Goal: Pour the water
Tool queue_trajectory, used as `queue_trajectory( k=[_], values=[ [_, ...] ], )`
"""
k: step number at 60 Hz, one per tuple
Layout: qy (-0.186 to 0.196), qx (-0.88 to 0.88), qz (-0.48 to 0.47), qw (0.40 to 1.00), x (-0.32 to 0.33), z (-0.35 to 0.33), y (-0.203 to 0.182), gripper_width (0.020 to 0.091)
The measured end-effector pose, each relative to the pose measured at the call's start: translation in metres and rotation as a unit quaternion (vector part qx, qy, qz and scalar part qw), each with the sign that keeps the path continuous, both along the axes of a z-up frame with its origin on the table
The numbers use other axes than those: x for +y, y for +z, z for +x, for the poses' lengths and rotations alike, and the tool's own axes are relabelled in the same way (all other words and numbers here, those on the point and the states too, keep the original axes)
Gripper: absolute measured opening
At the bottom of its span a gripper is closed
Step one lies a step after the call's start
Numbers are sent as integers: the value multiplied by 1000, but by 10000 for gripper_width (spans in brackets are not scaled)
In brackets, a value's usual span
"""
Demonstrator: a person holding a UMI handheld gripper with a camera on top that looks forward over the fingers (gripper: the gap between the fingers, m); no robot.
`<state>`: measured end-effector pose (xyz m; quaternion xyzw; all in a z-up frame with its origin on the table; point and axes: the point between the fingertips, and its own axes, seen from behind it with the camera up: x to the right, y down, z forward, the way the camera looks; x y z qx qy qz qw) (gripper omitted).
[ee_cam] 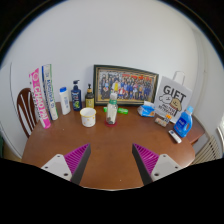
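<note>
The hand-held gripper (110,160) hovers level above the desk (110,140), fingers spread wide and empty, the green-capped bottle (112,109) well beyond them.

Gripper (111,160) is showing 2 pale grey fingers w/ magenta ribbed pads (76,157), left & right, each tapering to a point at the far end, gap btwn them.

Gripper (110,160): fingers apart, empty, over table (110,140). Far edge: bottles (76,95), framed photo (125,82), gift bag (173,98).
</note>
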<state>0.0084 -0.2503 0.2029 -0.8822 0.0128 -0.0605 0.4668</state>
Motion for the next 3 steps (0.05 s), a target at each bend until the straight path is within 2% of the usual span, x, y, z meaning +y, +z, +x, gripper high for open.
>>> queue_trajectory(
  k=[3],
  values=[
    [2,6,5,1000,-1,1,4,850]
  ],
)
